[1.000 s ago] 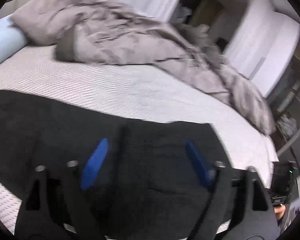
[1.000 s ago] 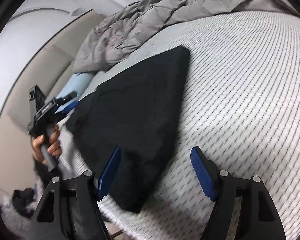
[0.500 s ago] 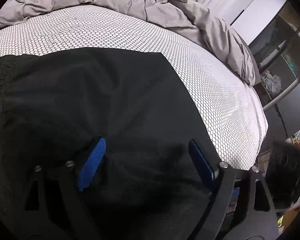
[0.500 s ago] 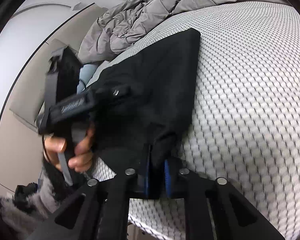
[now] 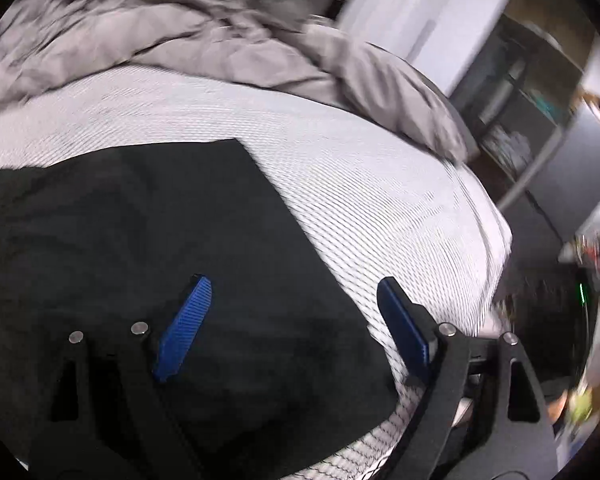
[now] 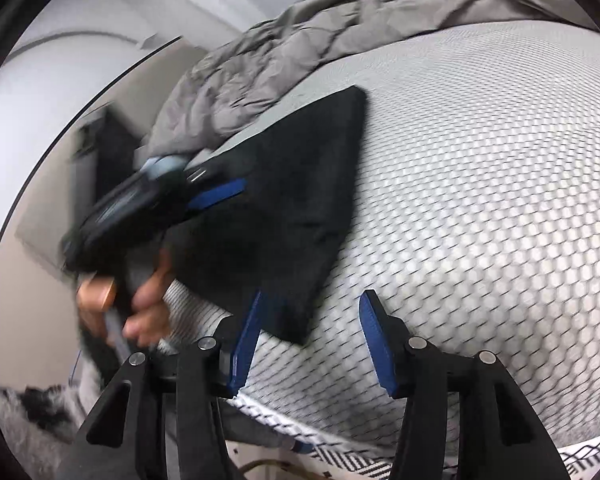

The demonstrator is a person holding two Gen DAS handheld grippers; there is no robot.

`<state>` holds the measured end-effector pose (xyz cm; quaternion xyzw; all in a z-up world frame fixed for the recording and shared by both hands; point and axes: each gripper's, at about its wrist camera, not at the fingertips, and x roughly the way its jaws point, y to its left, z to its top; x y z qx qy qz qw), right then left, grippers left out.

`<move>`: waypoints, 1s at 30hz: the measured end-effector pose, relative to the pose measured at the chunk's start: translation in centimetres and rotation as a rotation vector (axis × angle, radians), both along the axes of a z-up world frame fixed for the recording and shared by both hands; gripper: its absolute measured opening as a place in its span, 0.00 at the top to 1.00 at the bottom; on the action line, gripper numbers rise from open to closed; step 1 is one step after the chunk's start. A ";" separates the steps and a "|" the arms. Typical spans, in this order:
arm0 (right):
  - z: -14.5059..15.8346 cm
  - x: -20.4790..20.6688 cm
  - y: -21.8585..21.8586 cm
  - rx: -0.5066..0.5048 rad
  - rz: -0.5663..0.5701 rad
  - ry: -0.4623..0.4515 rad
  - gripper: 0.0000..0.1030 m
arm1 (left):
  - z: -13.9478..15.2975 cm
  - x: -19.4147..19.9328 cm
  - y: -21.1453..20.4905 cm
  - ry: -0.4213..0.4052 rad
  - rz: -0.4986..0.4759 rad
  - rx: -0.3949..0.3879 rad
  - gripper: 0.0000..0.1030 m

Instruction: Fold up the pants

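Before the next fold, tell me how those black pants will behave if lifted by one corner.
The black pants look soft and limp, lying flat on the mattress, so they would probably drape and sag. Their stacked layers may slide apart and undo the fold. They seem light: the near corner lies thin between the right gripper's opening fingers.

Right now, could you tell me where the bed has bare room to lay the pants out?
The patterned mattress lies bare between the black pants and the rumpled grey duvet, out to its far edge. It is crowded at the near corner, where both grippers, left and right, work.
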<state>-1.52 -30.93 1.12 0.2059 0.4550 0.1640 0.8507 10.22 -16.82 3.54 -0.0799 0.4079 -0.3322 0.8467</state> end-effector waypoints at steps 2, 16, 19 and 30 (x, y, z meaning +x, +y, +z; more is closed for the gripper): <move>0.0 0.6 -0.8 0.003 -0.036 0.004 0.51 | -0.8 -0.9 -1.6 -0.014 -0.049 0.056 0.19; -1.4 9.9 -0.2 -0.078 0.007 0.100 0.51 | -3.9 -3.2 -3.3 -0.061 -0.110 0.241 0.18; -1.7 11.1 0.0 -0.039 0.029 0.079 0.52 | -4.2 -3.1 -3.5 -0.063 -0.108 0.248 0.18; -2.8 21.7 -1.4 0.036 0.012 0.123 0.77 | -5.0 -3.9 -3.2 -0.061 -0.168 0.263 0.15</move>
